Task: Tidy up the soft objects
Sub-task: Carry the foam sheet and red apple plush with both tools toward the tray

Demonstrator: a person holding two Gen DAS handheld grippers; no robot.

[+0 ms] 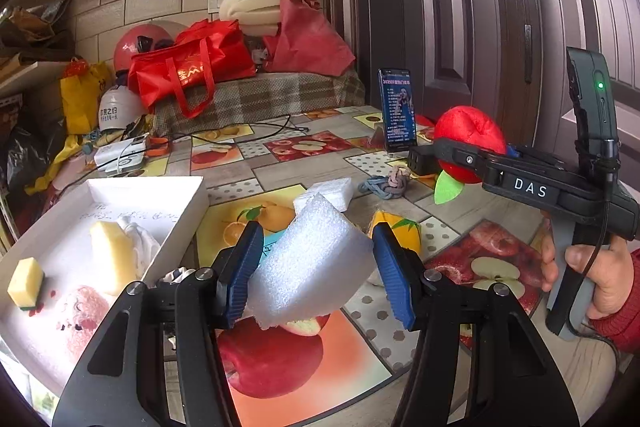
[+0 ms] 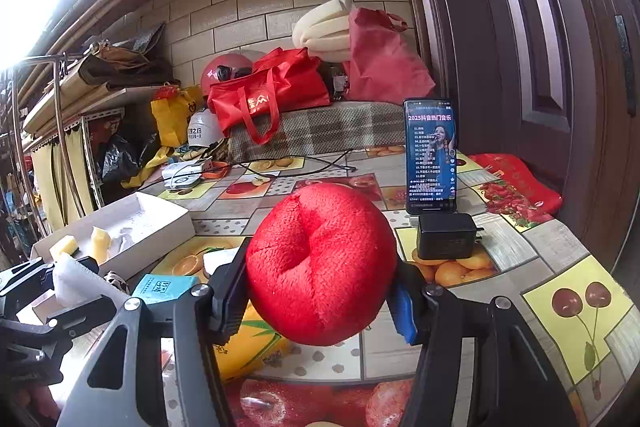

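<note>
I am holding the foam block [image 1: 312,259] in my left hand-held gripper [image 1: 316,267] and the plush apple [image 2: 320,263] in my right hand-held gripper [image 2: 320,291], squeezing gently, aiming for the white box [image 1: 188,211] on the left.

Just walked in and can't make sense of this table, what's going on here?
A person is sorting soft things using two handheld grippers. The left gripper is clamped on a white foam block, lifted above the table. The right gripper holds a red plush apple, also off the table. A white box to the left already holds yellow sponge pieces and a pink plush. More foam and a knotted cord are not yet in the box.
</note>
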